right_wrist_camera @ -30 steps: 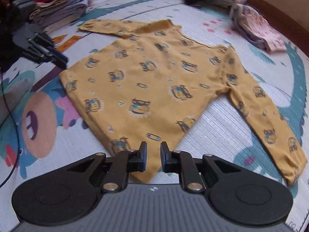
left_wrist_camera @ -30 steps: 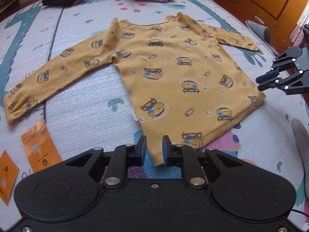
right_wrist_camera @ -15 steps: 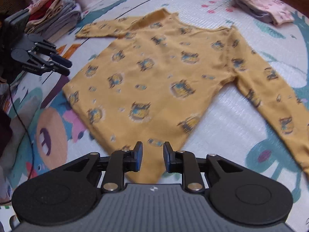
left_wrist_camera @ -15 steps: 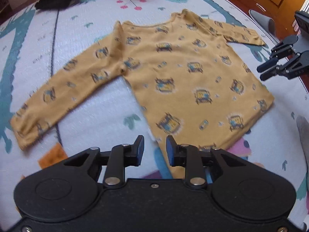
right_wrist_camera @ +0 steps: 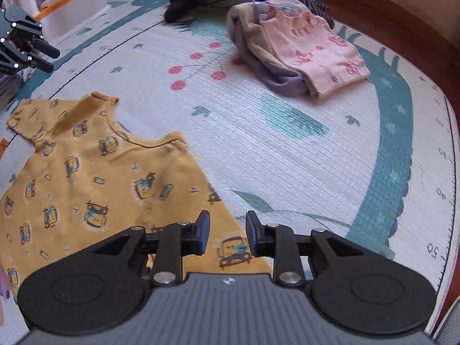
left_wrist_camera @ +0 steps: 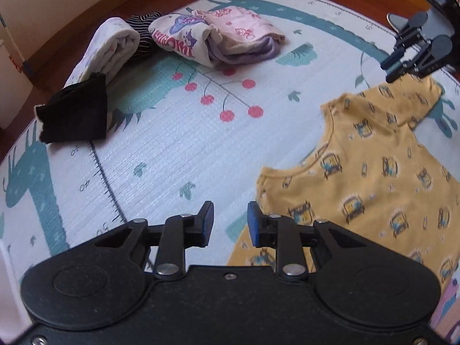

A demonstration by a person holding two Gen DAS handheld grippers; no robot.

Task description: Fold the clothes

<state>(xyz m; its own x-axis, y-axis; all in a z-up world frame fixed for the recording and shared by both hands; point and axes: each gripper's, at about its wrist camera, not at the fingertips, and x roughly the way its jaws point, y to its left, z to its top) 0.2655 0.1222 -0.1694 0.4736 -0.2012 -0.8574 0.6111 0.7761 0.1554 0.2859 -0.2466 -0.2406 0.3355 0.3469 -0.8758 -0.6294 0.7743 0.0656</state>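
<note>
Yellow shirt [left_wrist_camera: 382, 178] lies flat on our play mat [left_wrist_camera: 178, 143], its hem and sleeves cut off by both views, while our left tongs [left_wrist_camera: 230, 225] gape empty and our right tongs [right_wrist_camera: 227, 231] are opening, gripping nothing.

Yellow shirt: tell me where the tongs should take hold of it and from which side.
Take the yellow shirt at its two shoulder points beside the neckline, one per hand. It lies flat on the mat, so come down from above at the collar end, where the edge offers a bare rim to pinch.
</note>
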